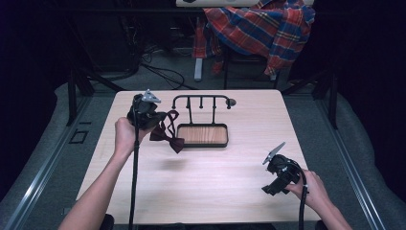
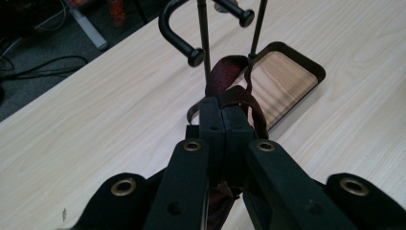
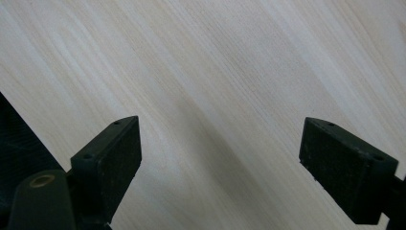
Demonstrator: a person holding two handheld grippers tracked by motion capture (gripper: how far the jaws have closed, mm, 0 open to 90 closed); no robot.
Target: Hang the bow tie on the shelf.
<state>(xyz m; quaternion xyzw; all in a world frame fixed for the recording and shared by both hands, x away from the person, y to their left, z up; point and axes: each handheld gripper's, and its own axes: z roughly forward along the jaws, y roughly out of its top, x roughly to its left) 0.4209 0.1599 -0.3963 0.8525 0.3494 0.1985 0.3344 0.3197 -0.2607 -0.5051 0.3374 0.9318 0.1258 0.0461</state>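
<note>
A pale wood table (image 1: 201,177) stands on a grey floor (image 1: 43,158) in a dark room, with cables (image 1: 158,72) on the floor beyond it. At the left, the left gripper (image 1: 152,116) is raised above the table, its fingers (image 2: 212,125) closed tight on the strap of a dark red bow tie (image 1: 167,136); the bow hangs clear of the table, just left of the stand. In the left gripper view the strap loops up past the fingers toward the stand's thin rods. At the middle, a black stand (image 1: 201,101) with hooked ends rises from the back edge of a wood-lined tray (image 1: 203,135). Behind the table, a red plaid shirt (image 1: 258,28) drapes over a chair. At the right, near the front edge, the right gripper (image 1: 272,184) rests low, its fingers (image 3: 112,158) wide apart over bare wood.
</note>
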